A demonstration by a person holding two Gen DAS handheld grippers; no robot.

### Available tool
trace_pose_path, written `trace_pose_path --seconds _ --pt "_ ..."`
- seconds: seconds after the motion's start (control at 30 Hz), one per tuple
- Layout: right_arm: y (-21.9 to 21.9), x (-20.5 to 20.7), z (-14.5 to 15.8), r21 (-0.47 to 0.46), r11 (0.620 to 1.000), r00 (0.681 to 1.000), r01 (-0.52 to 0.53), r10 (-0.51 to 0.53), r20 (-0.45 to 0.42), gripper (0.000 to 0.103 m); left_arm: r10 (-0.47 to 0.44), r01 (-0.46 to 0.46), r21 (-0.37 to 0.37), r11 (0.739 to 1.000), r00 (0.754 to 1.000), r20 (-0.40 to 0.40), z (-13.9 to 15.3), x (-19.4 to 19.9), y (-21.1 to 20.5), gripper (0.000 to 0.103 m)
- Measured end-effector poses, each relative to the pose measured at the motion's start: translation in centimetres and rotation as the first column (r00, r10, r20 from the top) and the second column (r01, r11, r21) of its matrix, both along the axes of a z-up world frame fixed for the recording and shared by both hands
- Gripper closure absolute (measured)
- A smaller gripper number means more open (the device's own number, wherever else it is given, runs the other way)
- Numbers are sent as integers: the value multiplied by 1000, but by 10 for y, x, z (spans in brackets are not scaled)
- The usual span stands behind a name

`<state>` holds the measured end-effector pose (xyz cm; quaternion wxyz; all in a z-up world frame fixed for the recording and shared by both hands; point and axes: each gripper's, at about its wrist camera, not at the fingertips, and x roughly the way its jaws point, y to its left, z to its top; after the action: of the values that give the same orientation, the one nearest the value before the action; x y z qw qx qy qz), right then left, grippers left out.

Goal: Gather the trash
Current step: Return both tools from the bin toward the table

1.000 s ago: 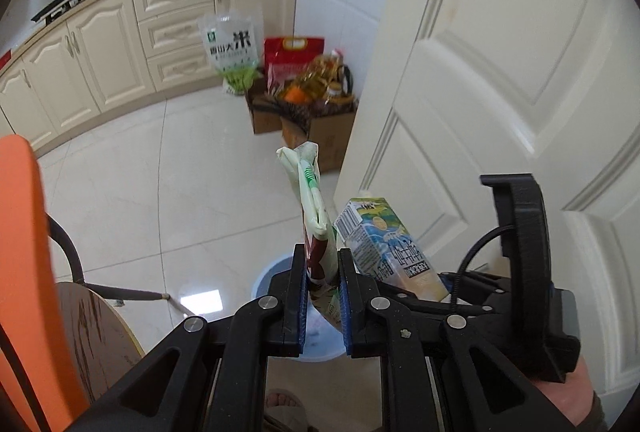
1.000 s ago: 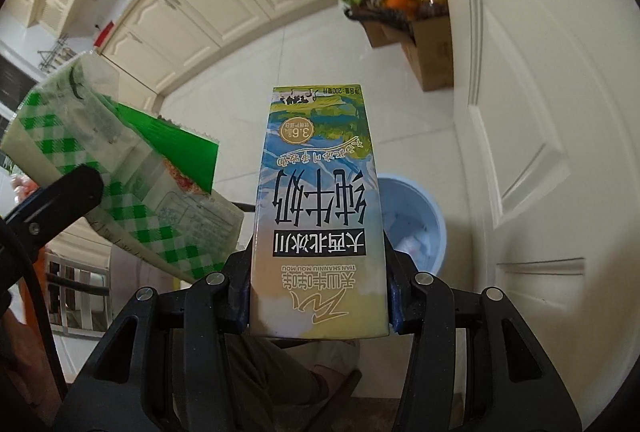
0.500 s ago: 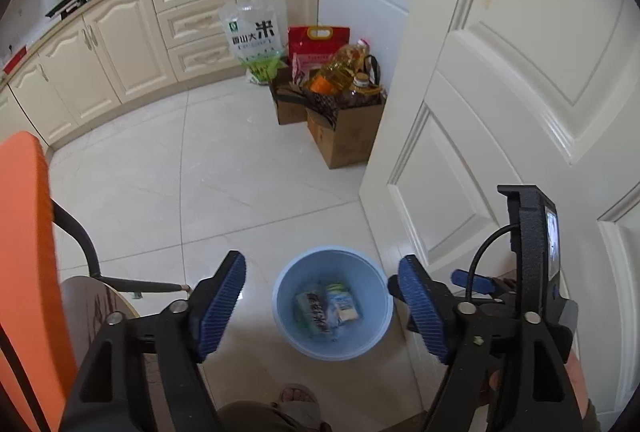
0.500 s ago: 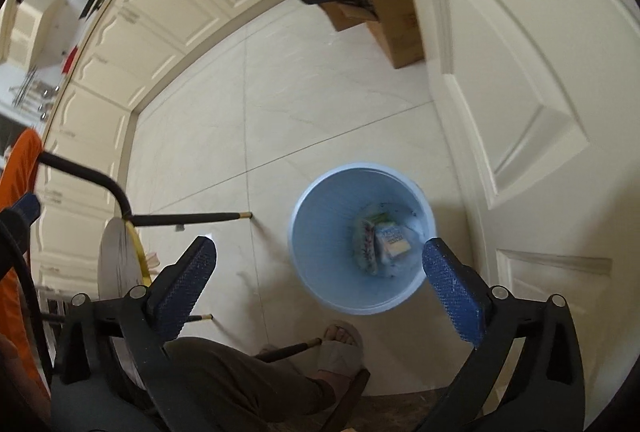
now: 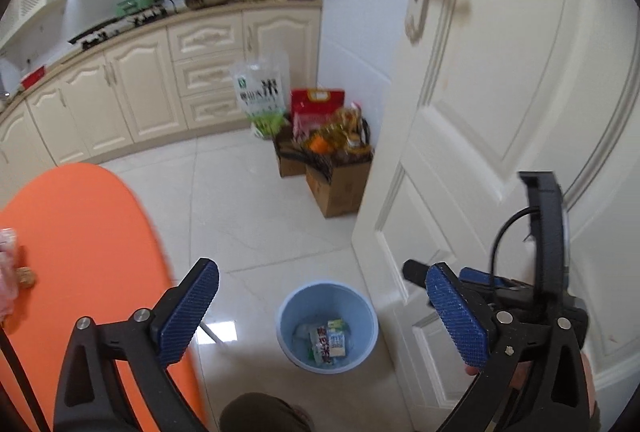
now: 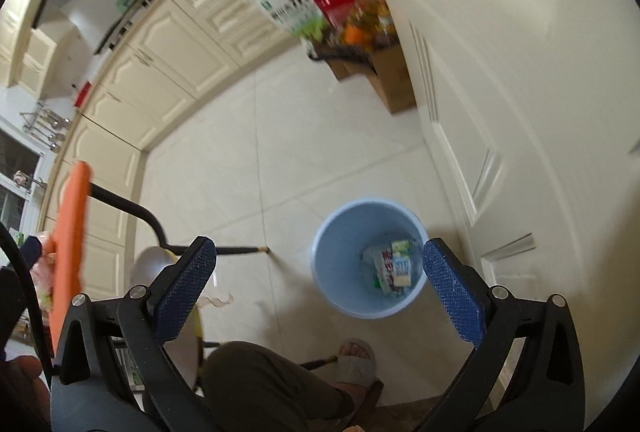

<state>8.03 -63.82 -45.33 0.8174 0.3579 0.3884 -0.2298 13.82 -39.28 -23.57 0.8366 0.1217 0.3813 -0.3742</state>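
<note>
We hold both tongs wide apart and they have nothing between the blue pads. The left gripper (image 5: pixel 322 312) hangs high above the floor, and the blue trash bin (image 5: pixel 368 328) stands below it, seen in the gap between its two fingers, a little nearer to the right one. The right gripper (image 6: pixel 320 282) is also above the floor, and here the bin (image 6: pixel 332 288) appears again between the fingers, closer to the right pad.

Inside the bin lie the milk carton (image 5: pixel 336 340) and the other packet (image 5: pixel 322 342), side by side on the bottom. In the right view the carton (image 6: pixel 401 264) is small and its print is hard to read. The far part of this view is blurred, so the bags in the cardboard box (image 6: pixel 394 80) are not clear. The orange table (image 5: pixel 80 252) is cut off at the left edge. The white door (image 5: pixel 500 112) is just to the right of the bin.

One second ago each gripper was closed on a carton or packet; now both are empty and the trash lies in the bin. The left view has also risen since half a second ago, so the bin looks smaller.
</note>
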Motion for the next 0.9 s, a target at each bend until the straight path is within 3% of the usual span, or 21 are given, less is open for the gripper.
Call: trace_pose_path --seconds 0.2,0.37,0.63,0.9 --pt "51 2 76 -112 993 993 -46 57 101 0 99 -93 -82 992 992 75 39 -35 87 1" --pt "107 14 126 -207 973 979 -103 136 151 0 207 -188 -144 972 969 132 65 -68 159 1" --pt "219 46 195 -395 890 931 -228 318 178 0 386 -345 -220 912 904 182 93 -118 274 1" --pt "320 82 226 -506 797 864 -329 470 180 0 538 -485 -255 837 814 220 106 -173 366 1"
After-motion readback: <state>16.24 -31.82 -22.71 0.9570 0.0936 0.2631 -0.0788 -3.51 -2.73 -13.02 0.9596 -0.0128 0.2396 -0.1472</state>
